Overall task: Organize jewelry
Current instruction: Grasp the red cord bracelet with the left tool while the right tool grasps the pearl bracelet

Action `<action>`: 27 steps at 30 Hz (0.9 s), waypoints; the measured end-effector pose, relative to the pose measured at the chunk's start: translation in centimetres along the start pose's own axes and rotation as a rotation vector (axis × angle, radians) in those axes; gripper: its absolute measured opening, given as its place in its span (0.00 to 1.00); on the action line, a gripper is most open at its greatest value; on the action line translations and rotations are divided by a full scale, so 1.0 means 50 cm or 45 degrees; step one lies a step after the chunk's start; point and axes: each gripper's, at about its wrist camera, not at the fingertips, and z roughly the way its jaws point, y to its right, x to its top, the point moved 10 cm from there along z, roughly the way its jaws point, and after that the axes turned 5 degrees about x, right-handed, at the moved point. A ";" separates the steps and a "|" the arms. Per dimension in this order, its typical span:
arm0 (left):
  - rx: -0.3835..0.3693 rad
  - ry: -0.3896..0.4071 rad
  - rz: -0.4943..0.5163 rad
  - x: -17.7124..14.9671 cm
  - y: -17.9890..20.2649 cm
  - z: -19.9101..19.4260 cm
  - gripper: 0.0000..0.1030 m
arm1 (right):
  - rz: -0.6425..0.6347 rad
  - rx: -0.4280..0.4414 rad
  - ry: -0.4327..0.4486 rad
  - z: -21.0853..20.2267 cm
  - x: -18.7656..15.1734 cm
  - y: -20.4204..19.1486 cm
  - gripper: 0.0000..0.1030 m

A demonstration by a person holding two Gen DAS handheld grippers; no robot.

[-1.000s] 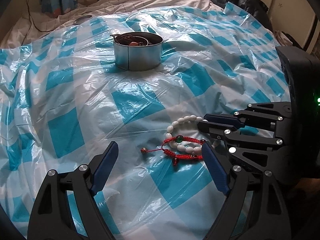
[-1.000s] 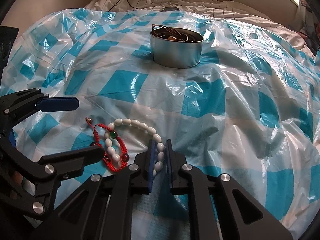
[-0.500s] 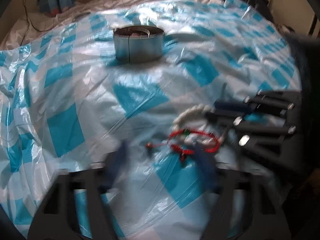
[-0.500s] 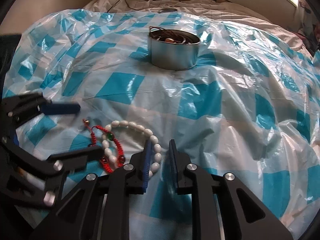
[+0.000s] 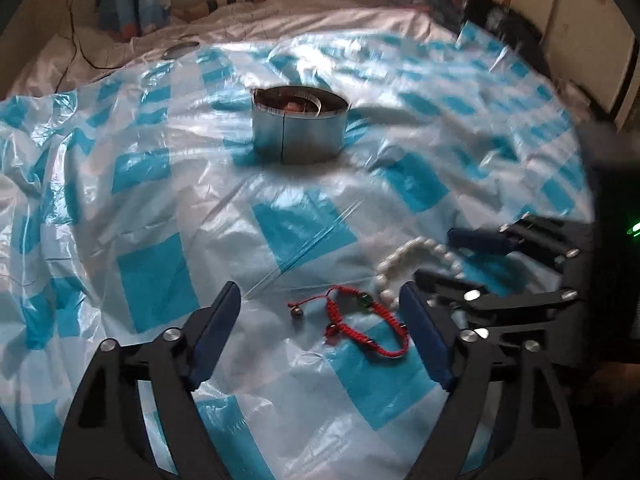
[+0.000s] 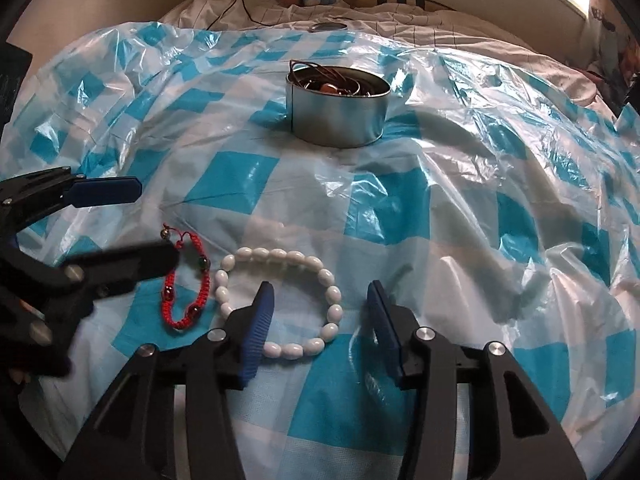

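The round tin [image 6: 338, 114] already holds some jewelry, but 2 pieces are left on the bed's plastic sheet [image 6: 460, 208]: the red bracelet [image 5: 362, 322] between the left gripper [image 5: 320, 320]'s spread, opening jaws, and the white bead bracelet [image 6: 280, 304], its near side between the right gripper [image 6: 320, 312]'s opening jaws, unpinched.

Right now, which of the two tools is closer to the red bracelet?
Left. The left tool straddles the red bracelet, jaws opening around it without touching. The right tool sits beside it, over the white bracelet.
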 end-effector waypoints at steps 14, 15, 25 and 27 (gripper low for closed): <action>-0.116 0.069 -0.116 0.035 -0.050 -0.065 0.06 | 0.373 0.395 0.156 -0.059 0.034 0.035 0.08; -0.122 0.083 -0.138 0.039 -0.060 -0.072 0.06 | 0.411 0.427 0.162 -0.060 0.035 0.040 0.08; -0.165 0.163 -0.220 0.088 -0.087 -0.105 0.06 | 0.632 0.753 0.412 -0.129 0.113 0.067 0.08; -0.174 0.179 -0.224 0.104 -0.082 -0.105 0.06 | 0.708 0.807 0.465 -0.128 0.140 0.084 0.08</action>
